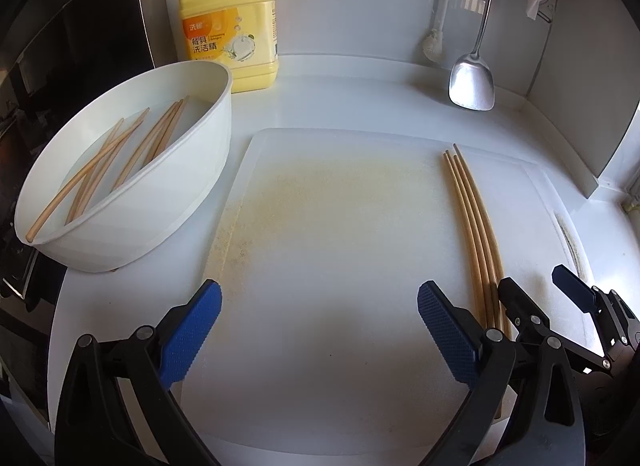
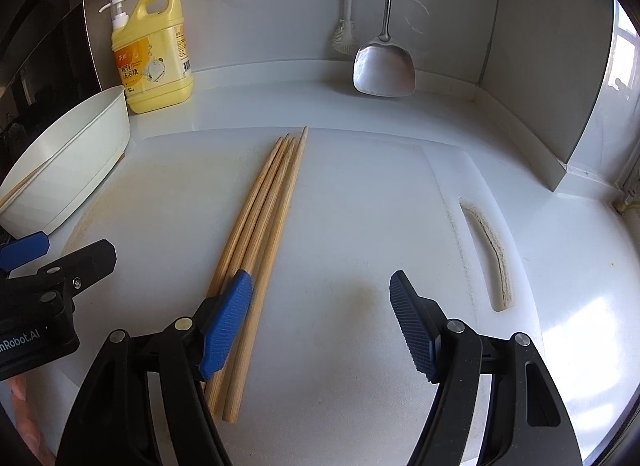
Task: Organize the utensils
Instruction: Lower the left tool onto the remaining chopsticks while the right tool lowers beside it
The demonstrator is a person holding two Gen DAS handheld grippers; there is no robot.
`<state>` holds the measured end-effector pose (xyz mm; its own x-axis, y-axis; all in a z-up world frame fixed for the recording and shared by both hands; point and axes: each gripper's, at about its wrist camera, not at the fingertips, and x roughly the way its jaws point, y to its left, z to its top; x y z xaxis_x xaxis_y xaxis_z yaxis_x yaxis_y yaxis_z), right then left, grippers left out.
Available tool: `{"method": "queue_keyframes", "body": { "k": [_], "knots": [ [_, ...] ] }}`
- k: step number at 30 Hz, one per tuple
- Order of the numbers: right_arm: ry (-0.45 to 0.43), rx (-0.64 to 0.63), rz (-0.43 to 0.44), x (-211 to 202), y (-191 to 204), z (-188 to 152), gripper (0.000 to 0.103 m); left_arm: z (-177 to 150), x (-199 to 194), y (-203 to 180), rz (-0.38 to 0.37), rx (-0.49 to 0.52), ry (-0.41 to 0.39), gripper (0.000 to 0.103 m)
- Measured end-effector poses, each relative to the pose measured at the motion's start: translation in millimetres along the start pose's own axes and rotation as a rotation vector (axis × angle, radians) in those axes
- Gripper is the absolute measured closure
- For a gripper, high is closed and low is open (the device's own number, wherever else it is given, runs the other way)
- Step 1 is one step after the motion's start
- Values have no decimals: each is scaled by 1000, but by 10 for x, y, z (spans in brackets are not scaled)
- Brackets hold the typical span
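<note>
My left gripper and right gripper are both wide, holding nothing, over the cutting board. Four chopsticks lie together on it; more chopsticks lie in the white basin beside it.

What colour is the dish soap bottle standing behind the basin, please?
Yellow, with a white pump; the dish soap bottle shows best in the left wrist view.
</note>
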<state>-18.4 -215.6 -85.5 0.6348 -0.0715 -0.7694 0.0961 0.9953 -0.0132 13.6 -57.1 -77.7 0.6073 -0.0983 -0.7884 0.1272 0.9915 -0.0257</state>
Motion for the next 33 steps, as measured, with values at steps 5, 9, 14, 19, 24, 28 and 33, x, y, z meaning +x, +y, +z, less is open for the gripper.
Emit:
{"method": "queue_keyframes", "body": {
  "k": [5,9,14,19,24,28,33],
  "knots": [
    [9,3,4,88,-76,43,36,35,39,-72,-33,7,9,6],
    [7,37,24,121,-201,66,40,74,93,-185,-74,23,24,6],
    [-2,52,13,146,-341,90,48,108,175,-377,-94,62,33,6],
    [-9,48,15,150,-441,98,64,113,237,-504,-94,92,37,6],
    [-11,58,14,150,-537,92,64,91,287,-590,-91,112,50,6],
    [-14,64,15,145,-574,78,64,61,309,-634,-84,122,53,6],
    [-16,67,16,137,-604,62,64,49,315,-604,-75,119,43,5]
  ]
}}
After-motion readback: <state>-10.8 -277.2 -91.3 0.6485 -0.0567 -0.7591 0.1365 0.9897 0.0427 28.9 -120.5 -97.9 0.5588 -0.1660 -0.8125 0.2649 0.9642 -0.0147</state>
